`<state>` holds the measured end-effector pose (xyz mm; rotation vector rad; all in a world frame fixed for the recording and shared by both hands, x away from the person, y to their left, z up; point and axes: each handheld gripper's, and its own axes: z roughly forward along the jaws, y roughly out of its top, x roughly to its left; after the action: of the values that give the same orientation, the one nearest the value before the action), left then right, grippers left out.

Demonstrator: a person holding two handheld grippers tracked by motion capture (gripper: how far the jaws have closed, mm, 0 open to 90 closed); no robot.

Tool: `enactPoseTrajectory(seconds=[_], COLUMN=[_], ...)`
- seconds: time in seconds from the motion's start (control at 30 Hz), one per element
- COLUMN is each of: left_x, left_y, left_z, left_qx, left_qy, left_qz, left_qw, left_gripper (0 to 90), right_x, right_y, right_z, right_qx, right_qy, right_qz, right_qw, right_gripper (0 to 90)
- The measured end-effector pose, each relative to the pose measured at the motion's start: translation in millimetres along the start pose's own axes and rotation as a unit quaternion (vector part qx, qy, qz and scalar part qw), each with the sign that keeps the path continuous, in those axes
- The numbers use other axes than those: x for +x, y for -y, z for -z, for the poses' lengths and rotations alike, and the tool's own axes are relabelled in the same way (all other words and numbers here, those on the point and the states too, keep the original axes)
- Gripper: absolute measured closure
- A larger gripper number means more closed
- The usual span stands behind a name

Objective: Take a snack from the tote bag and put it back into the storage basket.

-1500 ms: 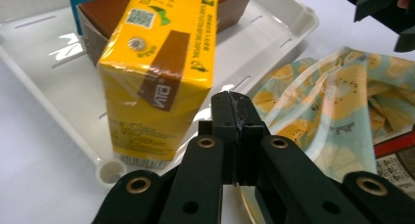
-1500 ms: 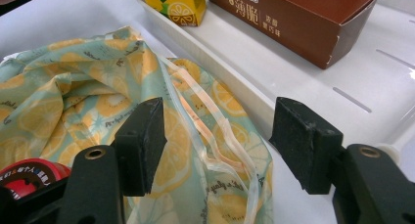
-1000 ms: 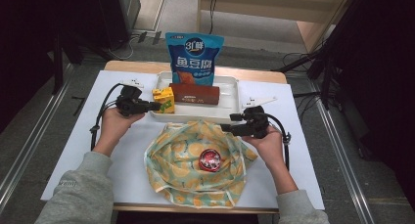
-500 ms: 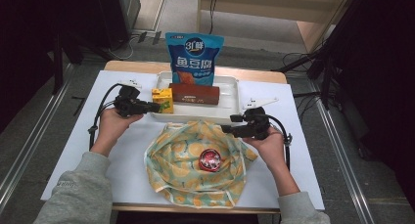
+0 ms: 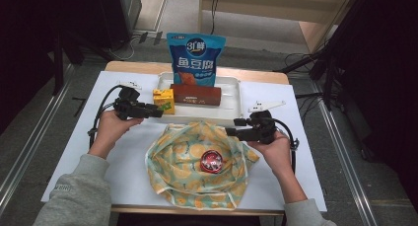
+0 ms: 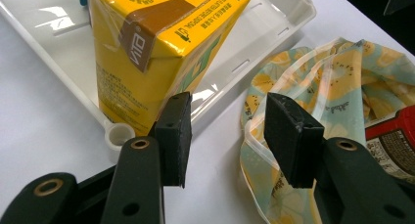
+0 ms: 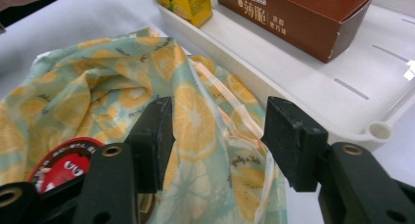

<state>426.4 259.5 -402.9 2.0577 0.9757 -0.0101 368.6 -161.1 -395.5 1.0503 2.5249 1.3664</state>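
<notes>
A yellow juice carton stands upright in the near left corner of the white tray. My left gripper points at it, and its jaws have just been opening. In the left gripper view the carton rises just beyond the left pad, and nothing lies between the jaws of the left gripper. My right gripper hovers over the far right edge of a lemon-print cloth bag. Its jaws have just been closing and stand apart above the cloth, so the right gripper is open.
A brown biscuit box lies in the tray, and a blue snack bag stands against its far side. A red sweets packet rests on the cloth bag. The white table cover has bare room at both sides.
The left gripper's jaws now stand apart next to the carton, where they were together before. The right gripper's jaws have narrowed a little. Both hands have stayed about where they were.
</notes>
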Motion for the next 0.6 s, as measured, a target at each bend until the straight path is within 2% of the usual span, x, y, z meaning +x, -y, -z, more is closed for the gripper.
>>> enactPoseTrajectory(seconds=[0.33, 0.6], left_x=[-2.3, -3.5], left_y=[0.2, 0.5], left_z=[1.1, -0.7], left_qx=[-0.007, -0.001], left_qy=[0.008, 0.015], left_qz=[0.001, -0.003], left_qw=[0.9999, 0.9999], left_gripper=[45.7, 42.7], right_x=[8.6, 17.7], right_y=[3.7, 6.4], right_z=[7.0, 9.9], right_qx=[0.0, 0.005], right_qy=[-0.009, -0.012], right_qz=[0.002, 0.012], right_qw=[1.0, 0.9998], right_gripper=[50.0, 49.9])
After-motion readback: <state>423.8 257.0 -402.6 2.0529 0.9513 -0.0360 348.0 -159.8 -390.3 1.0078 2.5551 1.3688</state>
